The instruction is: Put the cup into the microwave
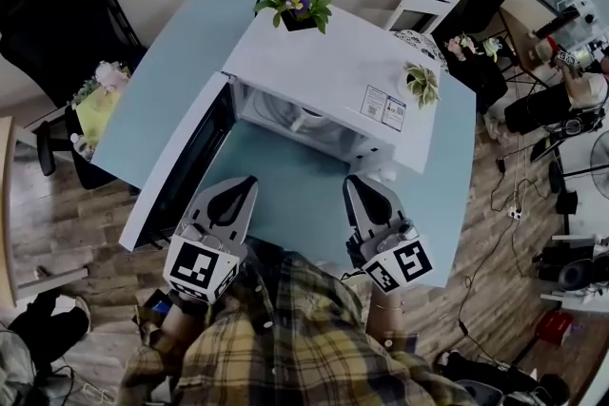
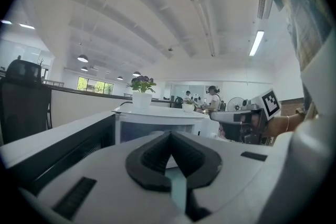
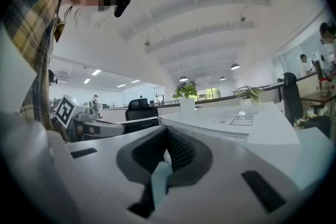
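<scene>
A white microwave (image 1: 333, 71) stands on the light blue table (image 1: 162, 81), its door (image 1: 181, 171) swung open to the left. Something pale and round shows inside the cavity (image 1: 303, 117); whether it is the cup I cannot tell. No cup is seen anywhere else. My left gripper (image 1: 243, 183) hovers before the open door and my right gripper (image 1: 357, 183) before the microwave's front right corner. Both are shut with nothing between the jaws, as the left gripper view (image 2: 169, 136) and right gripper view (image 3: 167, 131) also show.
A pot of purple flowers (image 1: 297, 0) and a small green plant (image 1: 422, 83) stand on top of the microwave. A white chair (image 1: 423, 3) is behind the table, a black chair (image 1: 57, 24) at the left. People and equipment fill the far right.
</scene>
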